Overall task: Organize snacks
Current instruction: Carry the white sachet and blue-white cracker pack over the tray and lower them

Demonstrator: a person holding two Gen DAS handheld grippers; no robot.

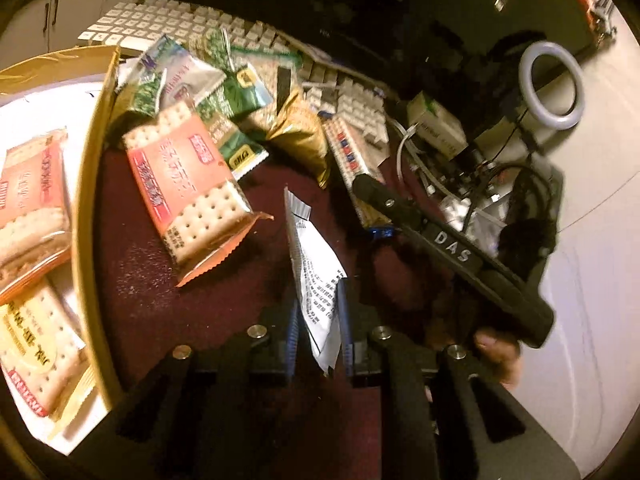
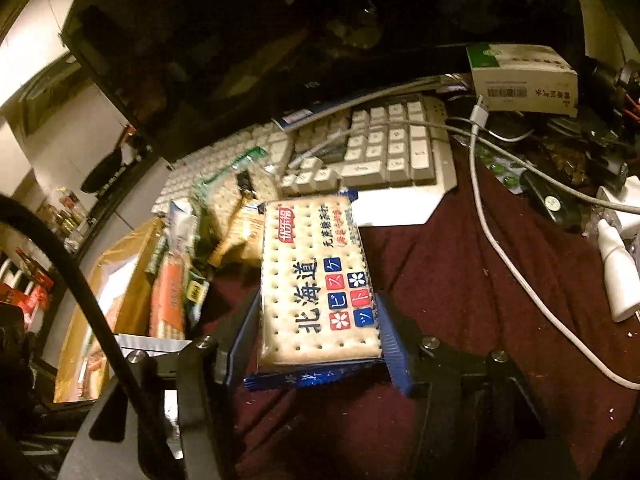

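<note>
Left gripper (image 1: 318, 336) clamped on a white packet (image 1: 316, 276) over the maroon cloth (image 1: 168, 300). Right gripper (image 2: 316, 340) clamped on a blue cracker pack (image 2: 316, 280). Cardboard box (image 1: 90, 184) holding orange cracker packs (image 1: 28, 200); loose snack pile (image 1: 208, 120) just beside its wall, against the keyboard (image 1: 168, 20).

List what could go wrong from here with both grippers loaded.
1. The left gripper pinches its silver-white packet only by one thin edge; it may slip out.
2. The right gripper squeezes the blue cracker pack across its sides; the crackers may crack.
3. Loose white cables beside the right gripper could snag.
</note>
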